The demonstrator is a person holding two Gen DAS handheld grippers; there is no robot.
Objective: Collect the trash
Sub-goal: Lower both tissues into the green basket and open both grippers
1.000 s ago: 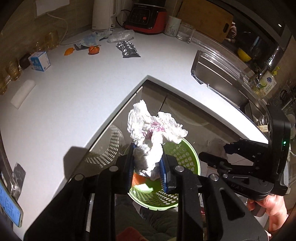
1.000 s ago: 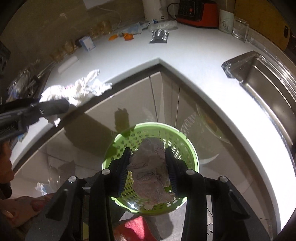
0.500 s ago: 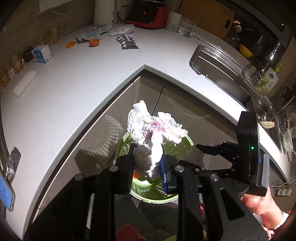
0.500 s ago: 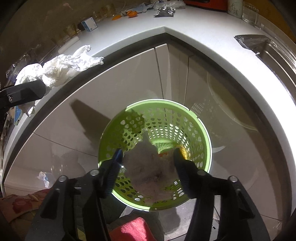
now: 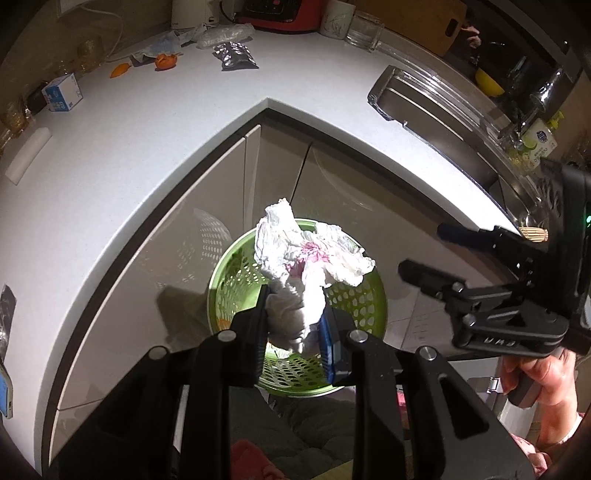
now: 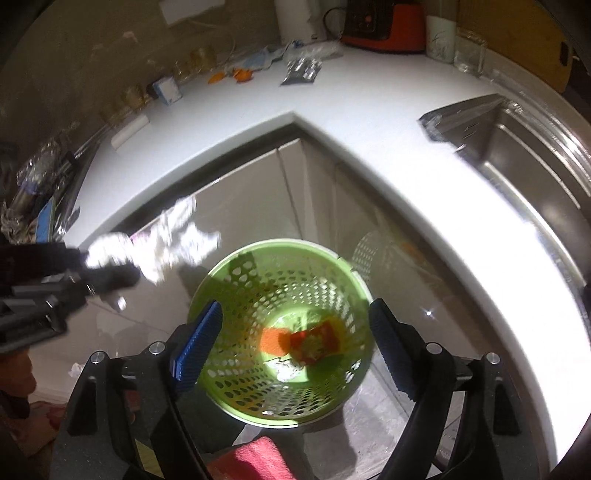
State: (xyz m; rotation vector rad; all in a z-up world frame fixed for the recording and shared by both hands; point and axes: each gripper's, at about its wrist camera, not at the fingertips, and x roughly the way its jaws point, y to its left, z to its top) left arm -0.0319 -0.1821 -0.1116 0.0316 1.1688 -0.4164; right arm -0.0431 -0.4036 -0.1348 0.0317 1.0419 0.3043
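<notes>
right gripper (image 6: 295, 347) jaws just opened wide, nothing between them now; its grey wad gone from the jaws, likely dropped into bin (image 6: 347, 269). left gripper (image 5: 295, 328) clenched on tissue (image 5: 306, 258), now hanging over bin (image 5: 369, 295). judgement: tissue release next; counter (image 5: 147, 129) litter remains.

In the right wrist view the crumpled paper towel (image 6: 162, 245) and the left tongs (image 6: 99, 280) clamped on it are smeared by motion blur, so their edges cannot be made out. From the left wrist, that paper towel (image 5: 306, 266) hides most of the inside of the green perforated bin (image 5: 354, 295). The red appliance (image 5: 275, 16) at the back of the tabletop (image 5: 147, 140) is cut off by the top edge. The print on the small blue-and-white carton (image 5: 62, 96) is too small to read.
</notes>
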